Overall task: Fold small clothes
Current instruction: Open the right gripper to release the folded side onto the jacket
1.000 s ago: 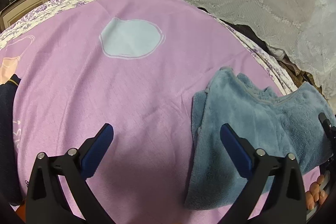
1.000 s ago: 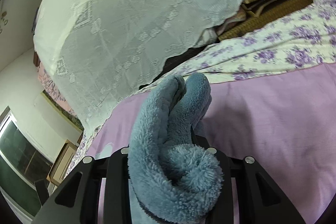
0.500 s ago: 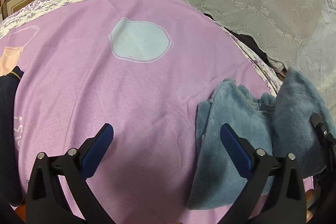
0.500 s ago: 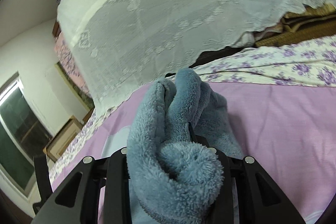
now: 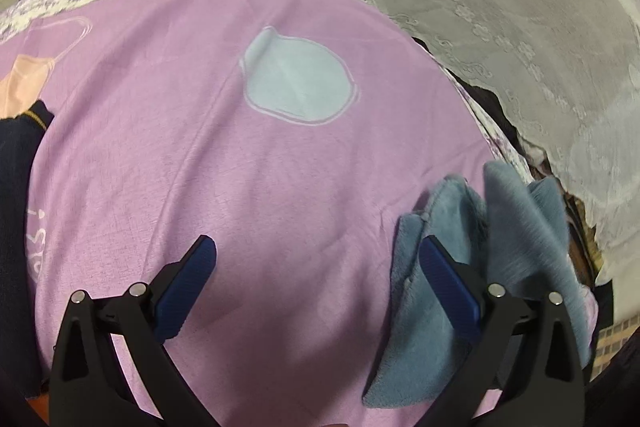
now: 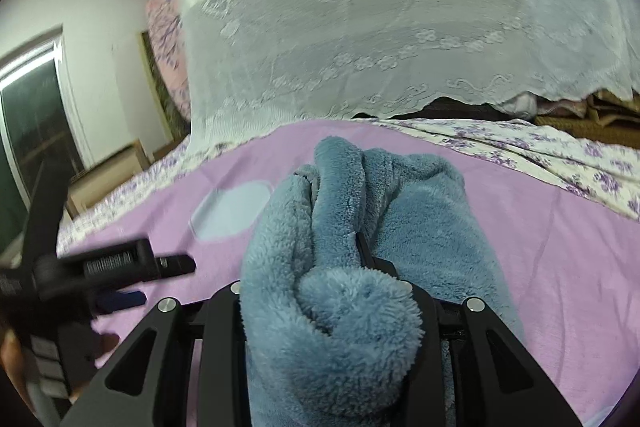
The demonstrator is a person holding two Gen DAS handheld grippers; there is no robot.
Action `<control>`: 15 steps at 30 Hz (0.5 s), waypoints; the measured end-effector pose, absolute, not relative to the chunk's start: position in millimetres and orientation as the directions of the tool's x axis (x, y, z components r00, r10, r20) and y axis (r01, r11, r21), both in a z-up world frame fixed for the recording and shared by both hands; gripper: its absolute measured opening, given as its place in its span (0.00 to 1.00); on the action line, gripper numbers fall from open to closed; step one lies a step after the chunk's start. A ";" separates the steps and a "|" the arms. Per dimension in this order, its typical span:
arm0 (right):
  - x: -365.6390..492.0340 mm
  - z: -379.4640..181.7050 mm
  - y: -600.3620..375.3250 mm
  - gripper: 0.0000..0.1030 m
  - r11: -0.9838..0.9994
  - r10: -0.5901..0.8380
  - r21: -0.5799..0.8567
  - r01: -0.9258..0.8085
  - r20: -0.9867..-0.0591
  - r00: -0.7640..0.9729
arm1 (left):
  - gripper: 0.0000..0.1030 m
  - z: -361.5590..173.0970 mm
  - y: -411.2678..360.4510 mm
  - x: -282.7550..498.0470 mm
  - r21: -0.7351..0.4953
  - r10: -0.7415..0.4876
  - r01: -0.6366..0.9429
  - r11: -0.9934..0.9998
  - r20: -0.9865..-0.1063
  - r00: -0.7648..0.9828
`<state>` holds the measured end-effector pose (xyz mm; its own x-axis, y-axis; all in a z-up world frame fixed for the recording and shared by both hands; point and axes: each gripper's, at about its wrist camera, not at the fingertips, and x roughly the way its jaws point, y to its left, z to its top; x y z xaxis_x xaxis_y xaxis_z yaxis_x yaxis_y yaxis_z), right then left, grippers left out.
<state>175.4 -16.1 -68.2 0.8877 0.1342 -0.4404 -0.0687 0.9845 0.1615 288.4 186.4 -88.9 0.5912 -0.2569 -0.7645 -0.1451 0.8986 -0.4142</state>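
Observation:
A blue fleece garment (image 5: 440,227) lies at the right side of the pink sheet (image 5: 240,167), its right part lifted and doubled toward the left. My right gripper (image 6: 336,231) is shut on a bunched fold of this garment (image 6: 320,307), and the fleece hides its fingertips. My left gripper (image 5: 320,267) hovers open over bare sheet just left of the garment, nothing between its blue pads (image 5: 188,283). In the right wrist view the left gripper (image 6: 120,267) shows at the left, blurred.
A dark navy garment (image 5: 16,195) lies at the sheet's left edge. A pale blue printed patch (image 5: 300,87) marks the sheet's middle. A white lace cloth (image 5: 500,7) drapes over a pile behind, with a floral sheet (image 6: 540,151) along the far edge.
The right gripper has swung the held fleece edge up and over toward the left, so the garment now looks narrower. The left gripper has drifted sideways and now shows in the right wrist view.

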 end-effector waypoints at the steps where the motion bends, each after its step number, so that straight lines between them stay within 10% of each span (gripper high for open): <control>1: 175.8 -70.6 -12.2 0.32 0.987 0.130 0.145 -0.072 -0.445 0.886 | 0.96 -89.6 187.4 288.5 -0.418 -0.259 -0.149 0.896 -0.765 0.590; 10: 174.4 -105.9 46.8 0.36 0.969 0.000 -0.214 -0.120 -0.489 0.872 | 0.96 -89.8 184.0 289.8 -0.407 -0.254 -0.141 0.903 -0.767 0.589; 15: 165.7 -113.9 67.9 0.67 0.937 0.005 -0.302 -0.177 -0.495 0.869 | 0.96 -92.2 186.3 291.4 -0.408 -0.255 -0.146 0.901 -0.771 0.584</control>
